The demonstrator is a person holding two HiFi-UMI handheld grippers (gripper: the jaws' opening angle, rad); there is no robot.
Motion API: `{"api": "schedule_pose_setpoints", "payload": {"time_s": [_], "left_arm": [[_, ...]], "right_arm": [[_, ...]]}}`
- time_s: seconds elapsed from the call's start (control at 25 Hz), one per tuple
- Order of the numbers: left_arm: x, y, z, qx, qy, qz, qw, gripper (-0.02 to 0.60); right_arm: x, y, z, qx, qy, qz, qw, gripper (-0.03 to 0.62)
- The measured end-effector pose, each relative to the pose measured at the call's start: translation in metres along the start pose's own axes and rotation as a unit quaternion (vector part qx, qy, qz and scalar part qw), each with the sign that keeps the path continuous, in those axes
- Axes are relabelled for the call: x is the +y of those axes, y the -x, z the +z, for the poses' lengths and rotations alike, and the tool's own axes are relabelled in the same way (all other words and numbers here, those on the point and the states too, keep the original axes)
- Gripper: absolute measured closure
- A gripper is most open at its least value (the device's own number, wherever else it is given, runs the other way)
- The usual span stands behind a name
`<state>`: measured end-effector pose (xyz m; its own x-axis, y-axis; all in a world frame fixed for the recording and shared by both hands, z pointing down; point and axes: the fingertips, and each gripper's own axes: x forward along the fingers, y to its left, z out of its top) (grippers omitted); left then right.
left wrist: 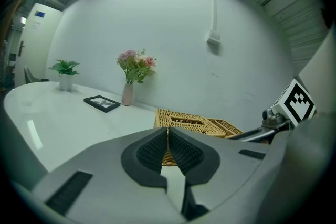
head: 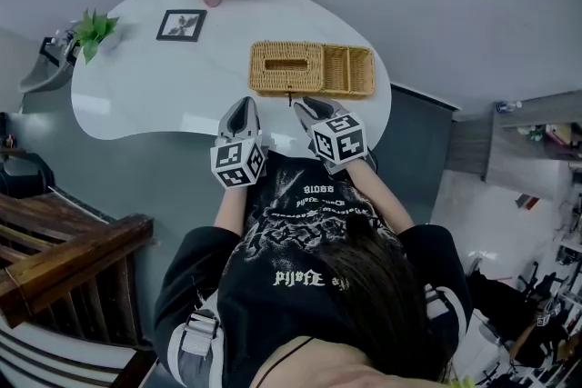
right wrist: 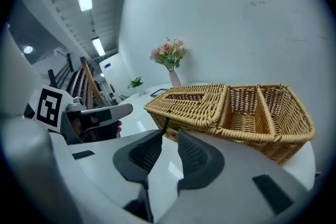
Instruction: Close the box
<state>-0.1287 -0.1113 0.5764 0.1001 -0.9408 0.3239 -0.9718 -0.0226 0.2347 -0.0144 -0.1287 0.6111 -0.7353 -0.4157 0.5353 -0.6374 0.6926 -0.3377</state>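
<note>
— At the near edge of the desk, how do the grippers stand?
— The right gripper has its jaws parted with nothing between them, just short of the wicker box. The left gripper is closed and empty beside it.
— And the box?
— It sits on the desk ahead of both, lid lying flat.

The right gripper holds its jaws apart, nothing between them. Just past their tips, towards one o'clock, the wicker box sits on the white table, its slotted lid lying flat, two open compartments at three o'clock. The left gripper shows at nine o'clock, a vase of flowers at twelve
</note>
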Motion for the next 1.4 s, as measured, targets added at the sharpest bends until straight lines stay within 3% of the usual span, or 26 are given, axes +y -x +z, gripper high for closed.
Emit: {"api": "schedule_pose_setpoints", "payload": {"time_s": [0.28, 1.4], "left_arm": [[-0.002, 0.002, -0.002, 0.001, -0.001, -0.003, 1.0, 0.555], [-0.008, -0.008, -0.004, 0.011, -0.021, -0.023, 0.9995, 0.555]], "right_arm": [[-0.01, 0.009, 0.003, -0.033, 0.001, -0.045, 0.998, 0.566], [-0.011, 0.009, 0.01, -0.052, 0.013, -0.044, 0.998, 0.569]]}}
